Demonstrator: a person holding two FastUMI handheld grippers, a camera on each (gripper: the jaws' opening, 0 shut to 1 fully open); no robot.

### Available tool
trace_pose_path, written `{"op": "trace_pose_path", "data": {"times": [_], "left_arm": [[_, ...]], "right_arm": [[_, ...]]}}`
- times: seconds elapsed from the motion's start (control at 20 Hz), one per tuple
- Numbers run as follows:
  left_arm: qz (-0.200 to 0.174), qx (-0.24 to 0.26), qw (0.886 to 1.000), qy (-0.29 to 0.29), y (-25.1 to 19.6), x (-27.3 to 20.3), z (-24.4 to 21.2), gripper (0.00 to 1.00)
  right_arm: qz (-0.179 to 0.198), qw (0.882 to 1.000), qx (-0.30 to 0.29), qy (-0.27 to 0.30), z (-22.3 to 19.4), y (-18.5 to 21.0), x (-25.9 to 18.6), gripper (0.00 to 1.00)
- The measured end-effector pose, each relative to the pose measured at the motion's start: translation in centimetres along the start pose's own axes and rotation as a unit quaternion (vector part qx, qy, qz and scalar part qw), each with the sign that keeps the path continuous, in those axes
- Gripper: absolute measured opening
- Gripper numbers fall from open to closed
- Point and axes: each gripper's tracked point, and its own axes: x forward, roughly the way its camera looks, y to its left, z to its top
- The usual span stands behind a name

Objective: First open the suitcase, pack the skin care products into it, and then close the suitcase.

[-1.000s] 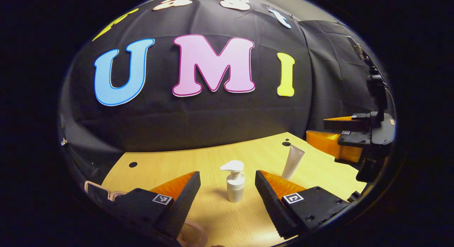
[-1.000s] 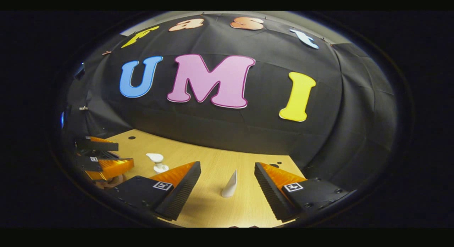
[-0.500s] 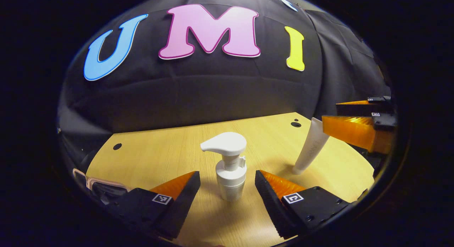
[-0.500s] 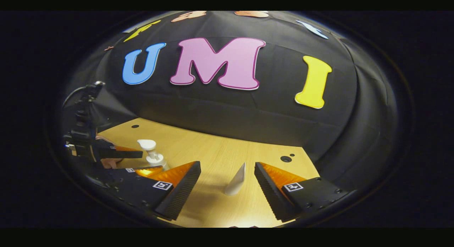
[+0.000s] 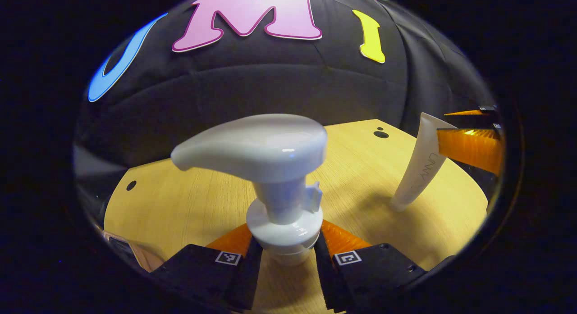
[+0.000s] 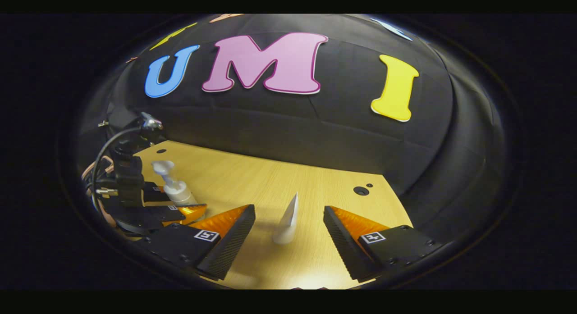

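A white pump bottle [image 5: 279, 183] stands upright on the wooden table [image 5: 180, 201], very close in the left gripper view. My left gripper [image 5: 285, 264] is shut on its body, one finger against each side below the collar. A white tube [image 5: 421, 165] stands on its cap to the right, its top by the right gripper [image 5: 444, 125]. In the right gripper view the tube [image 6: 287, 217] stands just ahead of my open right gripper [image 6: 288, 239], between the lines of its fingers, untouched. The left gripper [image 6: 173, 202] holds the pump bottle [image 6: 173, 190] at the left there.
A pinkish-edged object [image 5: 133, 255] lies at the table's near left corner, mostly hidden. Small dark holes [image 6: 360, 190] mark the tabletop [image 6: 270, 179] near its back edge. The booth's black cloth wall stands close behind the table.
My left gripper moved forward around the pump bottle and its fingers came together on it. The right gripper advanced slightly toward the tube and stays open.
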Motion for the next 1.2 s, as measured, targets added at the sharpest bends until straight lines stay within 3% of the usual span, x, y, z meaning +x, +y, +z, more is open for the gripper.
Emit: {"op": "trace_pose_path", "data": {"times": [0.25, 0.3, 0.35, 0.45, 0.5, 0.55, 0.6, 0.65, 0.7, 0.75, 0.8, 0.85, 0.9, 0.95, 1.0, 1.05, 1.1, 1.2], "left_arm": [[-0.005, -0.011, 1.000, 0.014, 0.2, -0.1, -0.7, 0.61], [-0.005, -0.013, 1.000, 0.015, 0.2, 0.0, -0.7, 0.62], [-0.005, -0.009, 1.000, 0.017, 0.1, 0.0, -0.6, 0.62], [-0.008, -0.005, 1.000, 0.017, 0.1, 0.0, -0.7, 0.62], [-0.012, -0.004, 1.000, 0.018, 0.1, 0.0, -0.7, 0.63], [-0.020, -0.002, 0.999, 0.027, 0.2, 0.0, -0.6, 0.62], [-0.021, 0.004, 0.999, 0.040, 0.4, -0.2, -0.8, 0.61], [-0.020, 0.018, 0.998, 0.050, 1.0, -0.4, -0.5, 0.61], [-0.023, 0.023, 0.997, 0.065, 1.4, -1.3, -0.9, 0.60], [-0.034, 0.025, 0.996, 0.074, 1.4, -2.4, -1.0, 0.59], [-0.053, 0.021, 0.995, 0.078, 1.4, -4.0, -1.0, 0.58], [-0.084, 0.020, 0.993, 0.085, 1.3, -6.8, -1.1, 0.58], [-0.101, 0.027, 0.990, 0.092, 1.8, -9.0, -1.1, 0.58], [-0.111, 0.042, 0.988, 0.102, 2.6, -11.2, -1.1, 0.58], [-0.114, 0.060, 0.985, 0.114, 3.9, -13.2, -1.1, 0.58], [-0.116, 0.078, 0.982, 0.124, 6.0, -16.1, -1.0, 0.58], [-0.119, 0.085, 0.980, 0.136, 8.2, -19.0, -1.0, 0.58], [-0.115, 0.075, 0.976, 0.170, 11.9, -23.0, -2.0, 0.58]], "right_arm": [[0.000, 0.997, 0.051, 0.060, -5.5, 0.2, 3.5, 0.98], [0.005, 0.994, 0.068, 0.086, -7.2, 0.7, 4.3, 0.93], [0.010, 0.991, 0.087, 0.100, -8.1, 1.2, 4.9, 0.87], [0.008, 0.985, 0.119, 0.128, -9.1, 1.0, 5.4, 0.49], [0.004, 0.984, 0.129, 0.118, -8.8, 1.0, 5.7, 0.50], [0.001, 0.984, 0.133, 0.120, -8.8, 0.5, 5.7, 0.41], [-0.005, 0.984, 0.131, 0.122, -8.9, 0.2, 5.5, 0.42], [-0.006, 0.984, 0.126, 0.124, -8.9, 0.1, 5.3, 0.34], [-0.001, 0.984, 0.123, 0.129, -9.0, 0.1, 4.8, 0.32], [0.002, 0.984, 0.126, 0.129, -8.7, 0.2, 4.4, 0.36], [0.010, 0.983, 0.131, 0.125, -8.0, 0.6, 3.8, 0.29], [0.017, 0.986, 0.128, 0.109, -6.6, 1.0, 2.7, 0.29], [0.019, 0.988, 0.122, 0.096, -5.6, 1.2, 1.6, 0.36], [0.023, 0.989, 0.120, 0.088, -4.5, 1.6, 0.4, 0.36], [0.027, 0.989, 0.123, 0.082, -3.8, 2.3, -0.5, 0.36], [0.031, 0.989, 0.124, 0.074, -3.1, 3.0, -1.3, 0.29], [0.035, 0.991, 0.117, 0.062, -2.1, 4.1, -2.6, 0.36], [0.047, 0.993, 0.098, 0.046, -0.8, 6.4, -4.6, 0.35]]}}
